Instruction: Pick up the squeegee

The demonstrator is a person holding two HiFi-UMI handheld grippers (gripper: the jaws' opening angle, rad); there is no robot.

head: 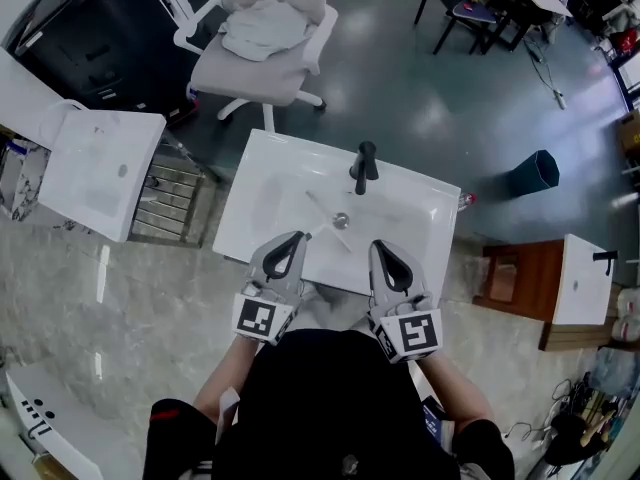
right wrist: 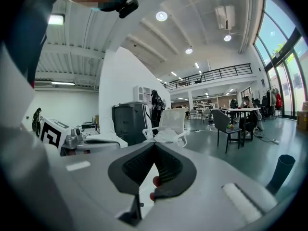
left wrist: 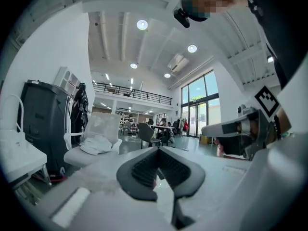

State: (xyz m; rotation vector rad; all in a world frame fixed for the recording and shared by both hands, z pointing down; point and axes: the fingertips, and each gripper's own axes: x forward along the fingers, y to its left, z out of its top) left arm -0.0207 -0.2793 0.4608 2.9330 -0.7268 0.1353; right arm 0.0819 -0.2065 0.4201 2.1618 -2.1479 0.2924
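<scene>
A white sink basin (head: 260, 193) with a black faucet (head: 364, 166) stands right in front of me. A thin pale strip (head: 322, 211) lies slantwise in the bowl beside the drain (head: 341, 221); it is too small to tell whether it is the squeegee. My left gripper (head: 292, 238) hovers over the basin's near edge, shut with nothing between its fingers. Beside it my right gripper (head: 382, 247) is also shut and empty. In the left gripper view the jaws (left wrist: 156, 150) meet at the tip, with the right gripper (left wrist: 240, 134) alongside. The right gripper view shows closed jaws (right wrist: 154, 146) too.
A white office chair (head: 265, 63) with a cloth on its seat stands behind the basin. Another white basin (head: 100, 168) sits at the left, beside a black machine (head: 90, 38). At the right are a dark bin (head: 533, 173) and a wooden stand (head: 515, 278).
</scene>
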